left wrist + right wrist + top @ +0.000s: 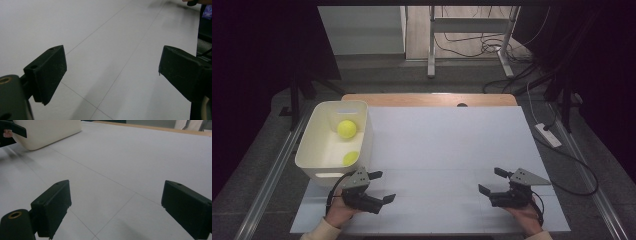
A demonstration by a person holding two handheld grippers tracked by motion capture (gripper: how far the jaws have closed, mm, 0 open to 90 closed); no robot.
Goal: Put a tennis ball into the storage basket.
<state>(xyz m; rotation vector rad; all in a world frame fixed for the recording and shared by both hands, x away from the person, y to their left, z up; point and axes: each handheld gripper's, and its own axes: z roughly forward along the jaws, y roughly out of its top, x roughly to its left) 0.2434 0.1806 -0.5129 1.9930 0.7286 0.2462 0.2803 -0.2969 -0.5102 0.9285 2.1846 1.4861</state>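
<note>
Two yellow-green tennis balls lie in a cream plastic bin [310,148] at the left of the white board: one [346,128] near the far end, the other [351,158] near the front corner. My left gripper [383,186] rests low over the board just in front of the bin, jaws open and pointing right. In its own view the left gripper [112,62] has nothing but bare white board between its jaws. My right gripper [490,180] sits at the front right, open, pointing left. Its own view, with the right gripper [115,192] empty, looks across the board toward the bin [47,131].
The white board [447,145] covers a wooden table whose far edge [427,99] shows behind it. Metal rails run along both sides of the table. Beyond it are a table frame, cables and a power strip [548,135] on the floor.
</note>
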